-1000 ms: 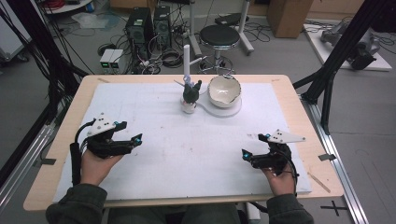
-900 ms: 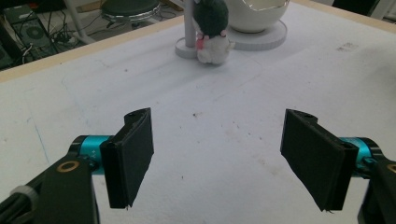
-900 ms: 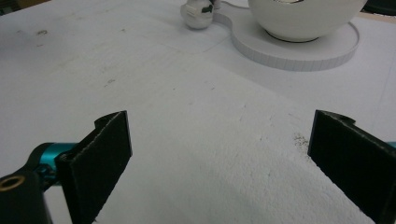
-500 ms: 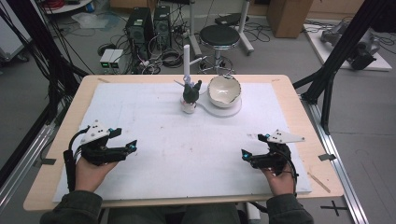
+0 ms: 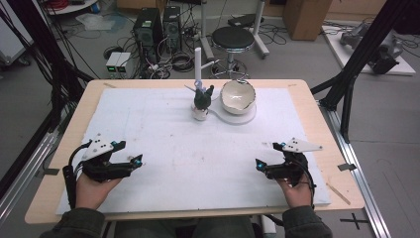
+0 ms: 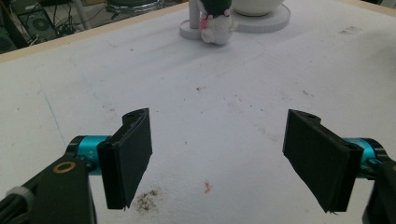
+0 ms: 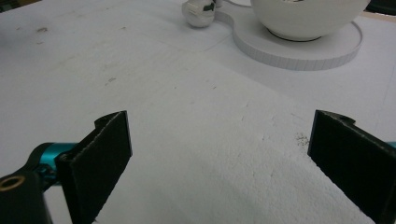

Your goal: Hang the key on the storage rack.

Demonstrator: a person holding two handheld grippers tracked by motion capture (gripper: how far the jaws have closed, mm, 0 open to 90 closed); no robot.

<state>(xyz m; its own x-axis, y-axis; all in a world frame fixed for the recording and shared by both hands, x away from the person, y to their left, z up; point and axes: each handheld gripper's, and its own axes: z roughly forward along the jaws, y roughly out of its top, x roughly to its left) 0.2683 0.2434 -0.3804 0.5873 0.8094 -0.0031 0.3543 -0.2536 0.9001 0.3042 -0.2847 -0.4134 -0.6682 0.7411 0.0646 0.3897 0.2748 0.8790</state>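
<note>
A white bowl (image 5: 237,95) stands on a round white foam base (image 5: 250,116) at the far middle of the table. Just left of it, a small dark green and white figurine (image 5: 200,101) sits by a thin white post (image 5: 197,64). My left gripper (image 5: 131,152) rests low near the front left. Its jaws have just been opening, and now it is open with nothing between them (image 6: 217,163). At the front right my right gripper (image 5: 269,156) is open too, only bare foam between its jaws (image 7: 219,163). Ahead of it are the bowl (image 7: 303,16) and the figurine (image 7: 198,14).
A white foam sheet (image 5: 198,148) with a few small stains covers most of the wooden table (image 5: 324,124). Black frame struts (image 5: 346,94) rise beside the table's right and left edges. Behind the table, a stool (image 5: 233,37), computer towers and cables stand on the floor.
My left hand has drawn its gripper a little toward the near edge and lower. The right gripper, the bowl and the figurine have stayed put.
</note>
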